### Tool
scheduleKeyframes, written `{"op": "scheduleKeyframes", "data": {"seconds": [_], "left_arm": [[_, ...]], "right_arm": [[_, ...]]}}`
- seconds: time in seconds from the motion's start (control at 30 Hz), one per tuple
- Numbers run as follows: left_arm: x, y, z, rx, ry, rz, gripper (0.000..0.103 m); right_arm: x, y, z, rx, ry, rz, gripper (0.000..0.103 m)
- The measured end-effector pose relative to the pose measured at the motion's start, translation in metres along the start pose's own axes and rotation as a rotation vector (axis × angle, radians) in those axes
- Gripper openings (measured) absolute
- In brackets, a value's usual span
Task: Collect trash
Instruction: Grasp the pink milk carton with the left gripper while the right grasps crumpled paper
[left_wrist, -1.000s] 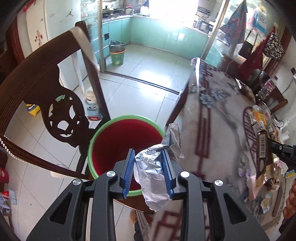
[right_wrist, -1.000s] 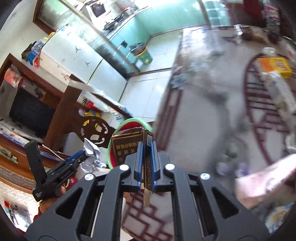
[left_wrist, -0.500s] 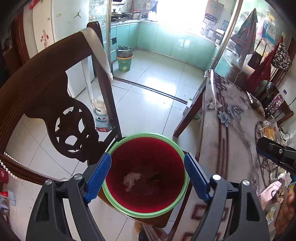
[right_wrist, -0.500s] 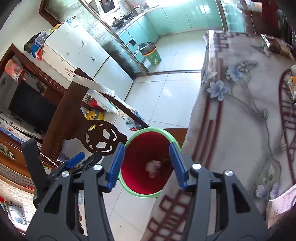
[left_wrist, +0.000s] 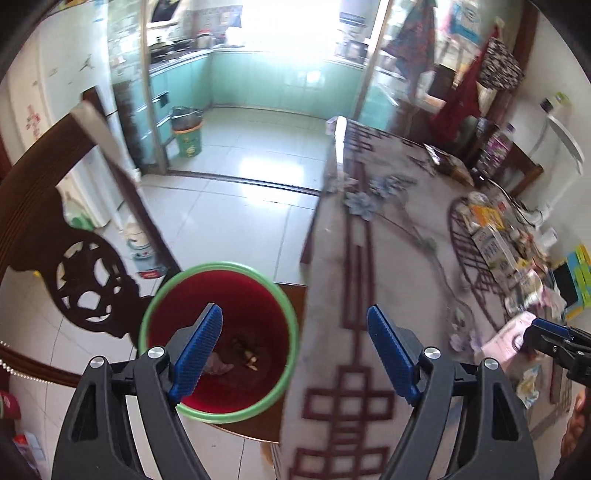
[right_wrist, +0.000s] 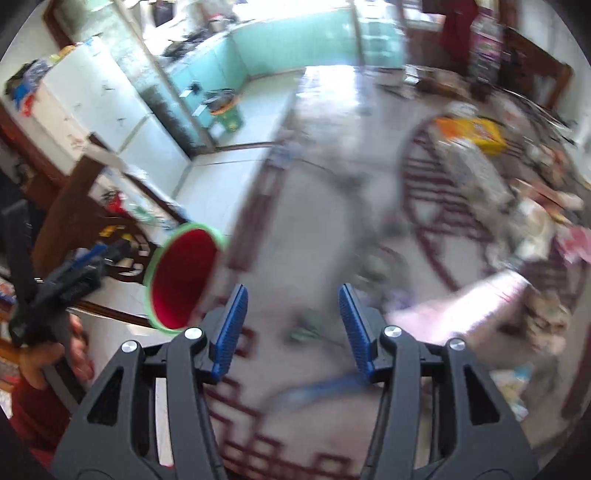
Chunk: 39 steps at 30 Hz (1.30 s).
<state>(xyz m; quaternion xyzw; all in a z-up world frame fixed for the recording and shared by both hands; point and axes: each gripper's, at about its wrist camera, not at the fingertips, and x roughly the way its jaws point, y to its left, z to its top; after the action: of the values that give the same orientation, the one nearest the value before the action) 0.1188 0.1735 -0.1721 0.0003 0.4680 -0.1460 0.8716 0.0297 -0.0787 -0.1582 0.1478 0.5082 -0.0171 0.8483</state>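
left gripper (left_wrist: 295, 347): jaws wide, nothing between the blue pads; it hangs over the seam between bin (left_wrist: 218, 343) and table (left_wrist: 388, 258), its left pad above the bin's mouth. the red bin with green rim stands on a chair (left_wrist: 48, 229) seat just beside the table edge; crumpled trash (left_wrist: 236, 358) lies at its bottom. right gripper (right_wrist: 291, 325): jaws part-open, empty, above bare tablecloth, with the bin to its lower left. that view is blurred. clutter (left_wrist: 506, 243) of boxes and wrappers crowds the table's far right side; pink paper (right_wrist: 454, 310) lies near the right gripper. the carved chair back rises left of the bin. tiled floor (left_wrist: 229, 206) stretches open beyond toward the kitchen.
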Motion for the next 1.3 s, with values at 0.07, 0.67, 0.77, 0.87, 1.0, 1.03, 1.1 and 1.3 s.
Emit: {"op": "scheduleKeyframes", "data": {"seconds": [0.07,0.67,0.77,0.87,1.0,1.03,1.1,1.3], "left_arm": [[0.001,-0.02,-0.004,0.027,0.012,-0.031,0.077],[0.032,-0.243,-0.053,0.308,0.16,-0.258,0.078],[0.045,-0.27,-0.059,0.366,0.174,-0.269,0.078],[0.064,-0.298,-0.063,0.438,0.214,-0.263,0.078],[0.085,-0.32,-0.067,0.464,0.264,-0.284,0.078],[0.092,-0.325,-0.068,0.476,0.277,-0.284,0.078],[0.103,-0.332,-0.069,0.499,0.3,-0.281,0.078],[0.118,-0.342,-0.071,0.57,0.333,-0.302,0.064]], "right_arm": [[-0.011,-0.044,-0.011,0.052,-0.011,-0.105,0.052],[0.024,-0.276,-0.041,0.233,0.13,-0.201,0.043],[0.019,-0.286,-0.044,0.247,0.116,-0.154,0.038],[0.003,-0.295,-0.046,0.261,0.081,-0.122,0.038],[-0.016,-0.301,-0.047,0.262,0.057,-0.091,0.039],[-0.019,-0.302,-0.047,0.259,0.054,-0.086,0.039],[-0.022,-0.303,-0.045,0.258,0.05,-0.072,0.04],[-0.02,-0.306,-0.039,0.269,0.041,-0.015,0.04]]}}
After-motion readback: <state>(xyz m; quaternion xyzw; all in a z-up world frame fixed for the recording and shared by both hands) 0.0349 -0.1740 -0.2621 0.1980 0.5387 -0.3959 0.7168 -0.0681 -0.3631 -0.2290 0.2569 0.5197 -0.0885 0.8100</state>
